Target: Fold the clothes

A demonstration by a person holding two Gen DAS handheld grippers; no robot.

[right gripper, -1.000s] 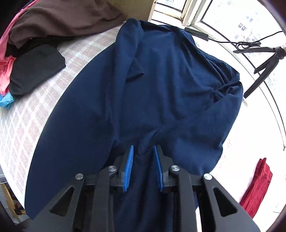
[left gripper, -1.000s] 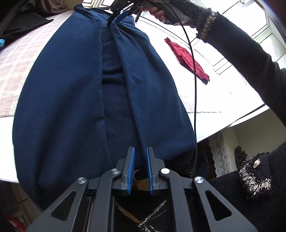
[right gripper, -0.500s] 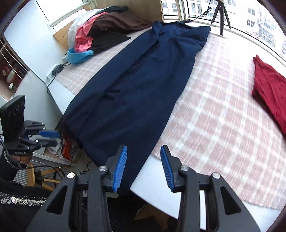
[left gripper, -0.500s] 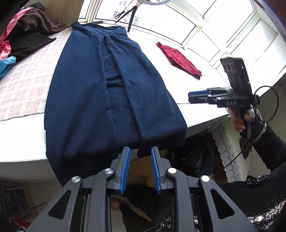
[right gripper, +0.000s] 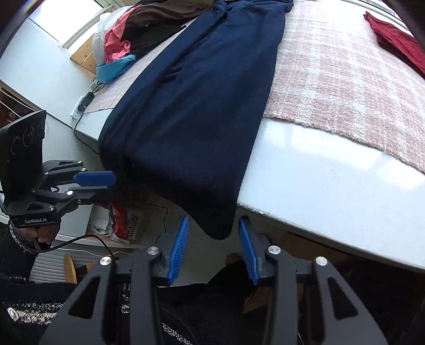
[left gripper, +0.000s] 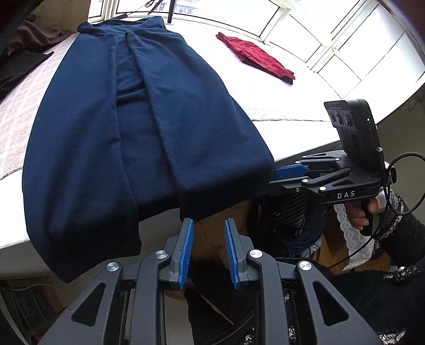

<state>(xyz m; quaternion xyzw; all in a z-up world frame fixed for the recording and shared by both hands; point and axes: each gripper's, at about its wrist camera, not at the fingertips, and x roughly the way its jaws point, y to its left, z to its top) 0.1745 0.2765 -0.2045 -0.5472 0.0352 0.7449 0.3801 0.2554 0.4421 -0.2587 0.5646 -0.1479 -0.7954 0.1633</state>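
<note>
both grippers have pulled back to the table's [right gripper: 332,169] near edge, jaws just opened, holding nothing. right gripper [right gripper: 212,249] brackets the navy garment's [left gripper: 148,127] hanging corner; left gripper [left gripper: 207,249] sits just short of the hem, which stretches lengthwise away.

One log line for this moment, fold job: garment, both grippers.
garment: navy garment folded lengthwise, hem over table edge | left gripper: open, empty, below hem | right gripper: open, hem corner between jaws, ungripped

Off to my far side a tripod [left gripper: 170,12] stands at the window [left gripper: 300,34] — a power strip [right gripper: 85,102] with its cable hangs by the white tabletop [right gripper: 332,169] edge.
</note>
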